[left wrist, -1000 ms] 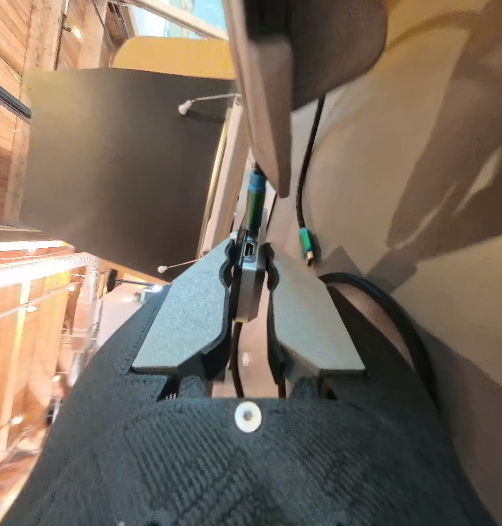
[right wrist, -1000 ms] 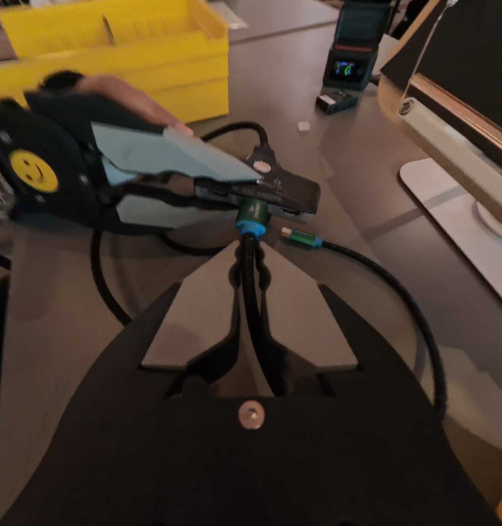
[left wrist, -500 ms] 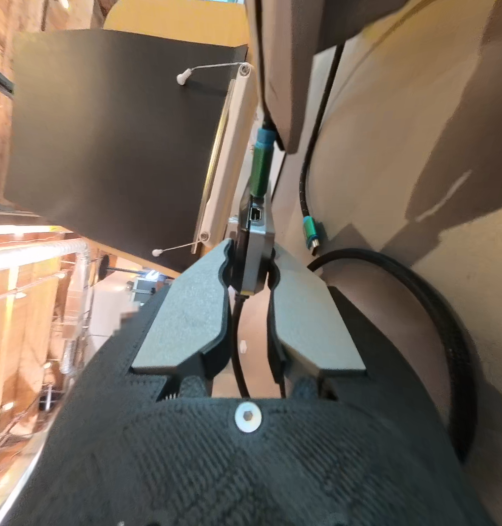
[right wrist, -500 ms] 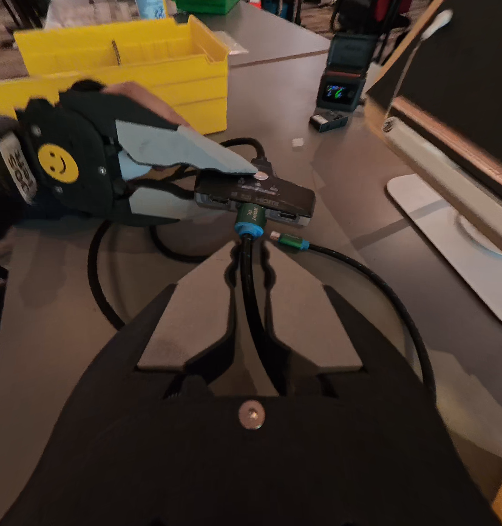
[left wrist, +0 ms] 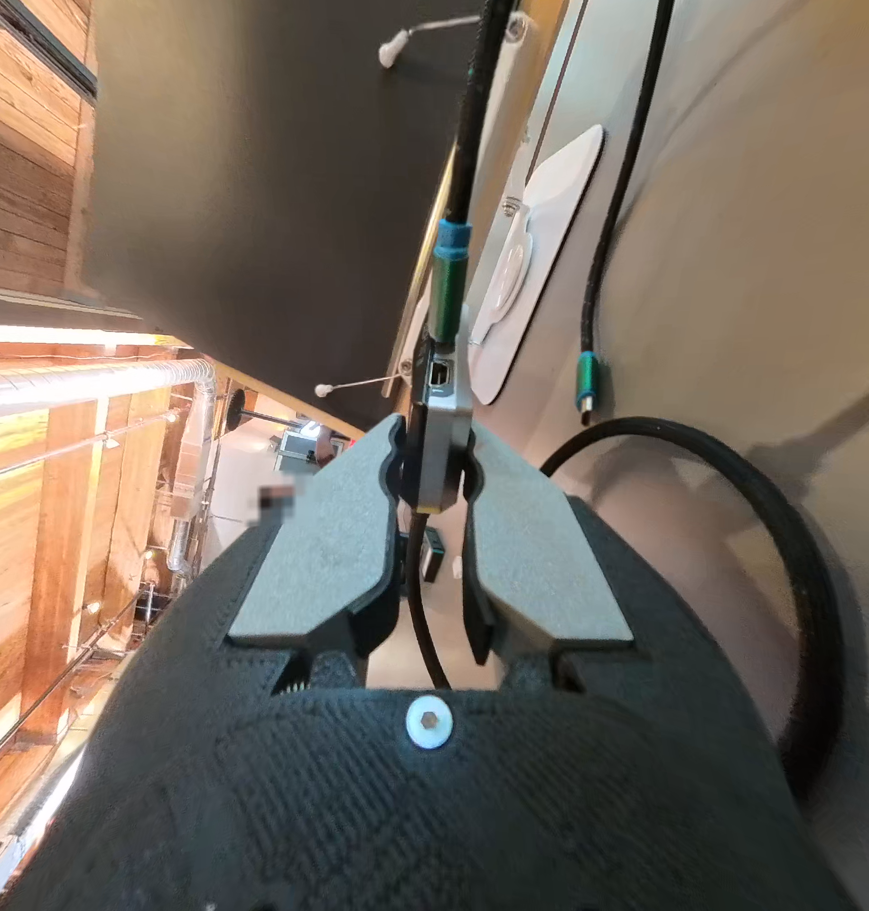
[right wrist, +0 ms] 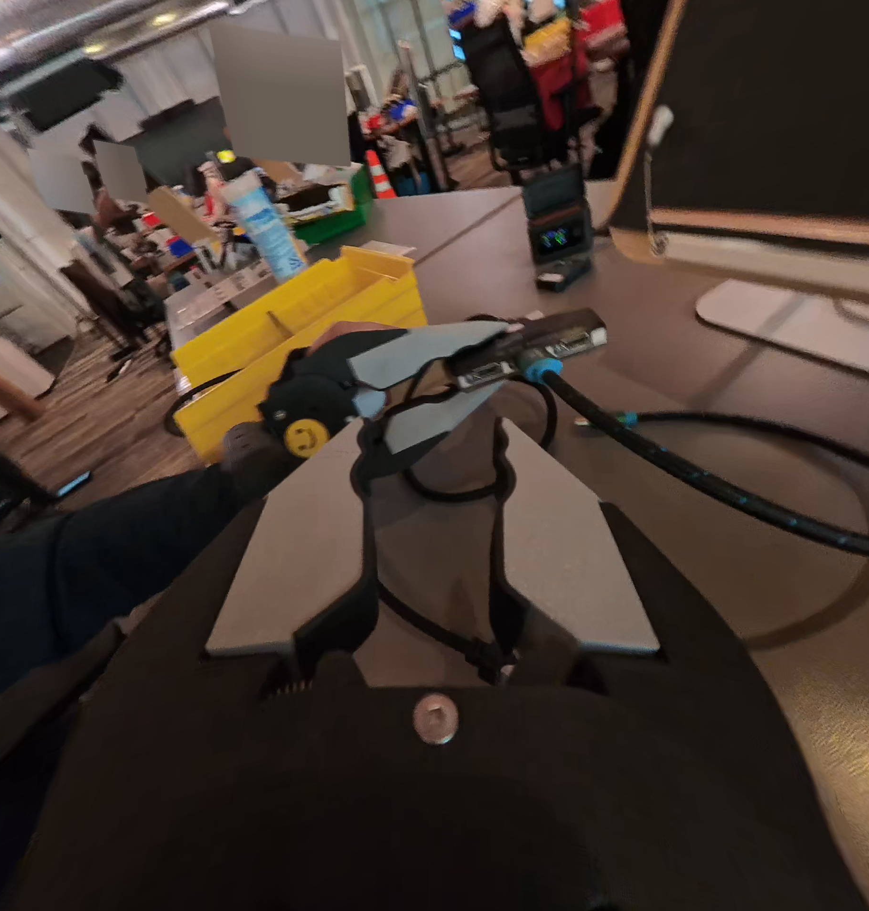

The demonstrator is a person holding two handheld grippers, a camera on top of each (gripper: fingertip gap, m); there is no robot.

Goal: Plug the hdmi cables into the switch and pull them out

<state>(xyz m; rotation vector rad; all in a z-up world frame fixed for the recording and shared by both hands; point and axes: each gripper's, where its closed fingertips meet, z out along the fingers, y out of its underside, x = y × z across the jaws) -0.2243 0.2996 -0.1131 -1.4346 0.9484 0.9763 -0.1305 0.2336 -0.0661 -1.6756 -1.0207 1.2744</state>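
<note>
My left gripper (left wrist: 433, 458) is shut on the dark grey HDMI switch (left wrist: 442, 414) and holds it above the table. One HDMI cable's green plug with a blue collar (left wrist: 447, 291) sits in a switch port; the port beside it (left wrist: 439, 377) is empty. A second green plug (left wrist: 586, 382) lies loose on the table. In the right wrist view, the left gripper (right wrist: 491, 355) holds the switch (right wrist: 545, 335) with the plugged cable (right wrist: 693, 478) trailing right. My right gripper (right wrist: 430, 434) is open and empty, below and short of the switch.
A yellow bin (right wrist: 324, 305) stands behind the left gripper. A monitor on a white stand base (right wrist: 767, 315) is at the right, with a small black device with a lit screen (right wrist: 558, 231) beside it. Black cable loops (left wrist: 767, 567) lie on the table. A dark sleeve (right wrist: 126, 532) is at the left. The left gripper's tips are roughly 12 cm from the right gripper's.
My right gripper has let go of the plugged cable, opened and drawn back. The left gripper has kept hold of the switch, and the plug stays in its port.
</note>
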